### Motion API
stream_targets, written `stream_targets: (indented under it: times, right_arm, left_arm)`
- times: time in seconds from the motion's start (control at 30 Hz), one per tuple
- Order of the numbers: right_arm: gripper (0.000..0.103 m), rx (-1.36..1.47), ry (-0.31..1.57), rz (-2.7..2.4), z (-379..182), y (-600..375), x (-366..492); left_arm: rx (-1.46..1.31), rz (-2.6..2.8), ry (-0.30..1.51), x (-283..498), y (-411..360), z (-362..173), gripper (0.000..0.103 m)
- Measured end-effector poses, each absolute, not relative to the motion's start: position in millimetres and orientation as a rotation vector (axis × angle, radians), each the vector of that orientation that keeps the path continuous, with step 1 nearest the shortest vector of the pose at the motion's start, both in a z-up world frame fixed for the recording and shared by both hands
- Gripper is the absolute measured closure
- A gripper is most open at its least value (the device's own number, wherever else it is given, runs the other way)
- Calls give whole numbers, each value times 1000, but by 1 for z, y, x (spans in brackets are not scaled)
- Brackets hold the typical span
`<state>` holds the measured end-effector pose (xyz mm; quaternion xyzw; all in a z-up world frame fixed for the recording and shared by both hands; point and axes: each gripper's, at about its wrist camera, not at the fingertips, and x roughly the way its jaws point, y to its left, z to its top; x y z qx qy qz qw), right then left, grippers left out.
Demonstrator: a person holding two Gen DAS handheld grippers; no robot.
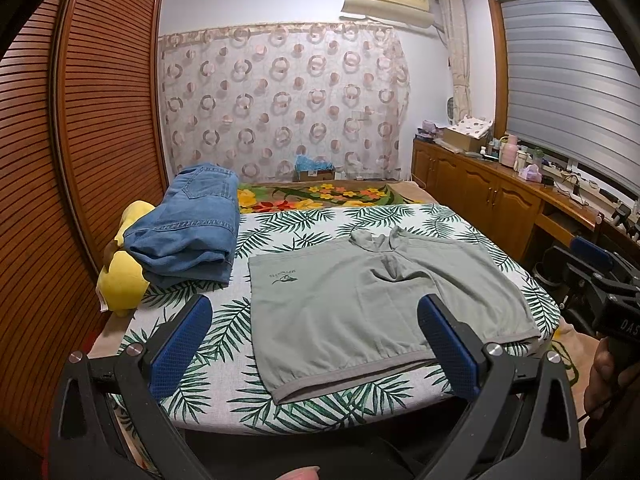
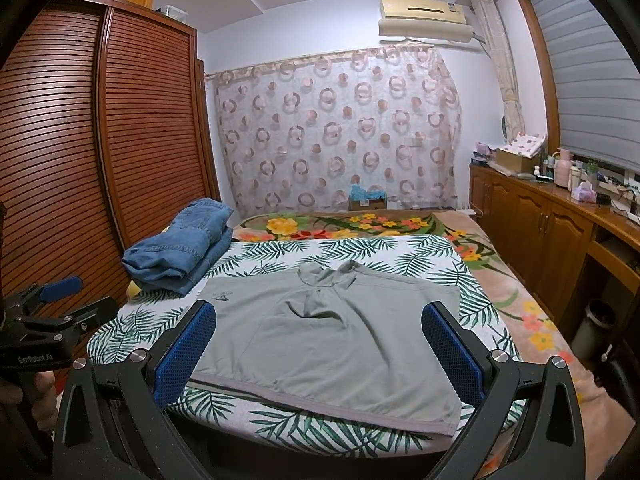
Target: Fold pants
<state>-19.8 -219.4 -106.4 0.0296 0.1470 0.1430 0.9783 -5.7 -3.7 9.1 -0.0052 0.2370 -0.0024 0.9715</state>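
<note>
Grey-green short pants (image 1: 360, 304) lie spread flat on the leaf-print sheet (image 1: 224, 360), waistband toward me, small logo at the left. They also show in the right wrist view (image 2: 340, 340). My left gripper (image 1: 316, 344) is open and empty, hovering above the near waistband edge. My right gripper (image 2: 320, 348) is open and empty, above the near edge of the pants. The right gripper shows at the right edge of the left view (image 1: 596, 276), and the left gripper at the left edge of the right view (image 2: 60, 300).
A stack of folded blue jeans (image 1: 188, 232) sits at the bed's left on a yellow plush (image 1: 120, 276). A louvred wooden wardrobe (image 1: 80, 120) stands left. A wooden cabinet (image 1: 492, 196) with bottles runs along the right. A floral blanket (image 1: 320, 194) lies farther back.
</note>
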Motion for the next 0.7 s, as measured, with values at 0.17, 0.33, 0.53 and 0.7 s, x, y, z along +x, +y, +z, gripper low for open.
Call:
stream_targets:
  times: [0.17,0.33,0.53,0.7]
  right_arm:
    - [0,60,296,288,-106,-219,-20]
    - [0,61,297,288,-106,-218,-20]
    - [0,61,297,287,-106,-218,-20]
    - [0,61,296,286,-106,-219,-20]
  left_arm:
    - [-10,-5,478,-6,-4,9,0]
    - [-9,-4,477,-6,-5,9,0]
    - [-9,-6,476,-7,-5,9,0]
    - [-9,-6,476,-5,-5,11,0]
